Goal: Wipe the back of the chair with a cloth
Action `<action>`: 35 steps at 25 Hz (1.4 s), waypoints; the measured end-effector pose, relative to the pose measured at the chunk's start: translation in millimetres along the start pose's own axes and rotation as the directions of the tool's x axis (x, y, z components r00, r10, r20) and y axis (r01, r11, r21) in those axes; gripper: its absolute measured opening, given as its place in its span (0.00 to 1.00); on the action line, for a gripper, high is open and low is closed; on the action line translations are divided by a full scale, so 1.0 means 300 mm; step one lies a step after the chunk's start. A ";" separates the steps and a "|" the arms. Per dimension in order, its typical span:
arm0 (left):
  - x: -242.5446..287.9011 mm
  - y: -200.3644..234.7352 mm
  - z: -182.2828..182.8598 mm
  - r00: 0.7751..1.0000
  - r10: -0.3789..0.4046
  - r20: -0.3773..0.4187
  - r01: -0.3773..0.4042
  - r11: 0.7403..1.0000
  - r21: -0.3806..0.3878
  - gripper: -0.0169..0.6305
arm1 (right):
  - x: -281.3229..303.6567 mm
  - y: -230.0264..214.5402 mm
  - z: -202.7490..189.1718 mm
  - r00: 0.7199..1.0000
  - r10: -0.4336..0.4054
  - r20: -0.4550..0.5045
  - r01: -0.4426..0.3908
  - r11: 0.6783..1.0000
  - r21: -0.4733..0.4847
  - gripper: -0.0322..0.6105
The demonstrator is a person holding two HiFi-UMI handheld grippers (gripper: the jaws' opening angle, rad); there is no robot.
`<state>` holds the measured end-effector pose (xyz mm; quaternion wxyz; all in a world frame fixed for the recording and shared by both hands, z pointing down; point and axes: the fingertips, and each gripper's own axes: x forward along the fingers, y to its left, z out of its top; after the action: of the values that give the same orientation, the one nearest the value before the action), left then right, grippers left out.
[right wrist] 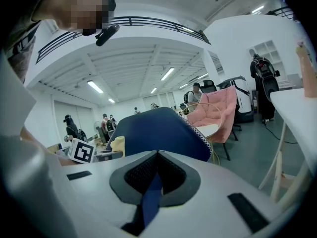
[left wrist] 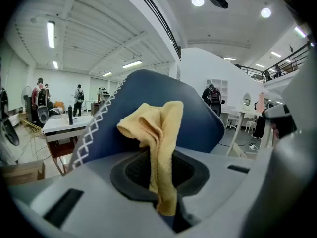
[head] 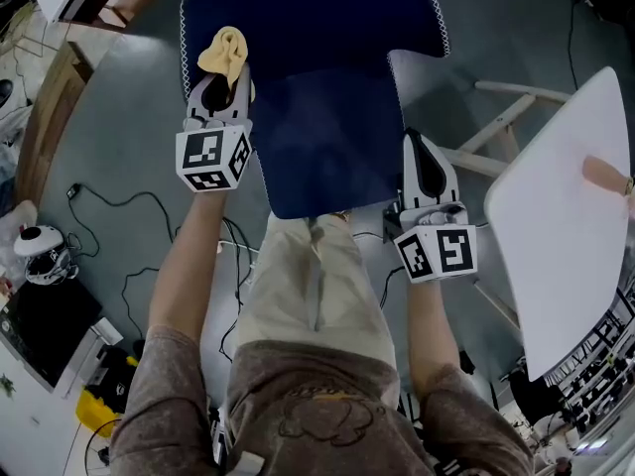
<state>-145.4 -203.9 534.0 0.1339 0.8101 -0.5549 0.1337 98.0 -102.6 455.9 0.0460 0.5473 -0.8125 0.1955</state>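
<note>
One blue chair (head: 327,28), one yellow cloth (head: 226,50), two claws: left claw (head: 223,85) on cloth, right claw (head: 419,147) narrow.

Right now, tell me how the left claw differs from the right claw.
The left claw is shut on the yellow cloth; the right claw is shut on nothing. The left claw reaches further forward, by the stitched left edge of the chair; the right claw sits back, beside its right side. Both point toward the chair.
</note>
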 end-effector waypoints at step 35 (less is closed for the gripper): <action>0.517 -0.840 -0.071 0.841 -0.533 -0.097 0.540 0.839 0.069 0.11 | -0.055 -0.223 -0.047 0.989 -0.147 -0.026 0.148 0.989 0.028 0.09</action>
<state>142.8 -242.1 593.1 0.1480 0.9329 -0.2938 0.1465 163.2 -104.8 481.9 0.0620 0.6043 -0.7661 0.2100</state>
